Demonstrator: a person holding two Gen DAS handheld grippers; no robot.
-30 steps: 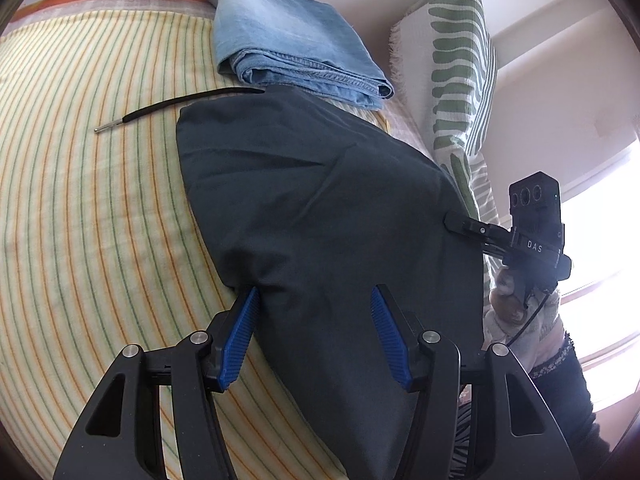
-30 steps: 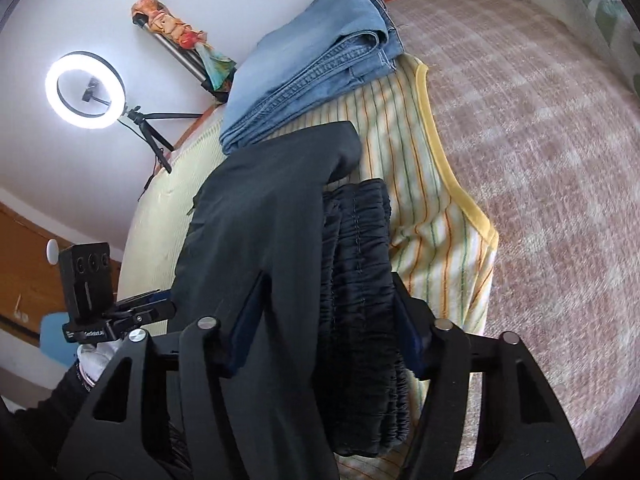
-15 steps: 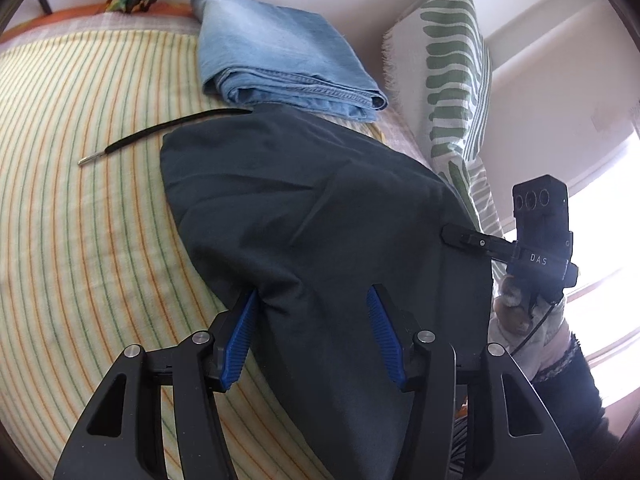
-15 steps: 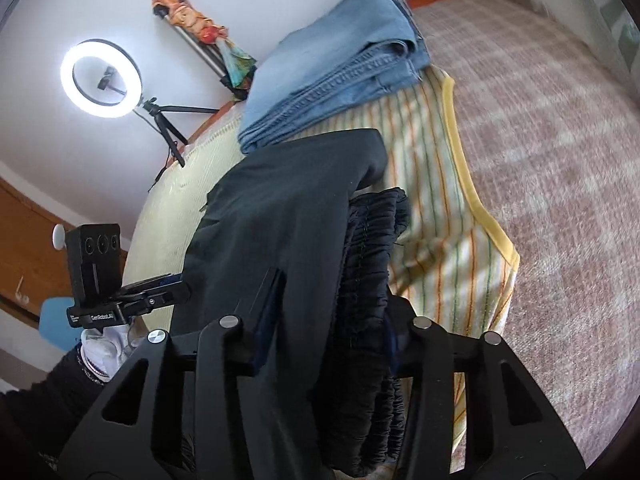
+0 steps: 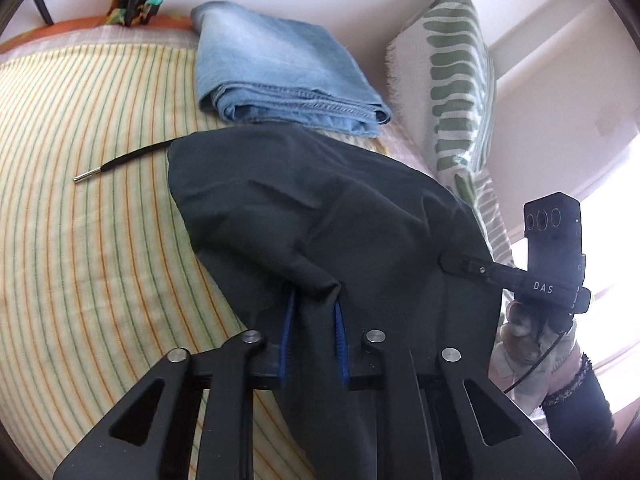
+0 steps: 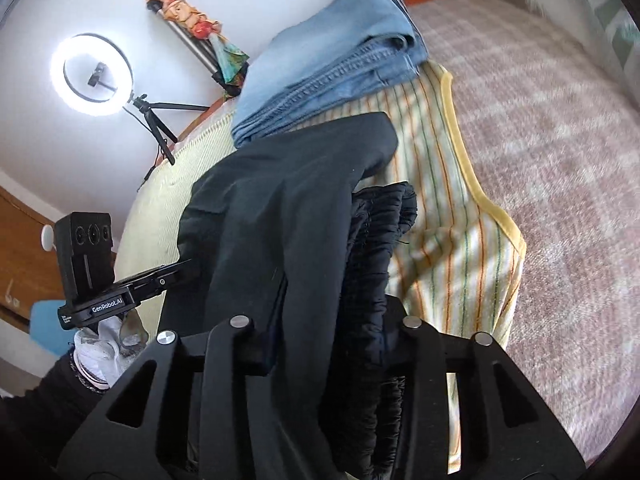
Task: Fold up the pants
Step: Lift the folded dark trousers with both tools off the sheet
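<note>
black pants (image 5: 320, 208), lt blue jeans (image 5: 280, 76), yellow striped blanket (image 5: 80, 240), green/white pillow (image 5: 452, 80)

Left hand-held gripper (image 5: 314, 330) newly pinched on black pants (image 5: 320, 216); right hand-held gripper (image 6: 328, 320) seemingly tighter too.

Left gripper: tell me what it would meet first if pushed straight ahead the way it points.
The left gripper is shut on the dark pants, so more of that cloth comes first. Beyond it, probably the folded jeans, though depth is unclear.
</note>
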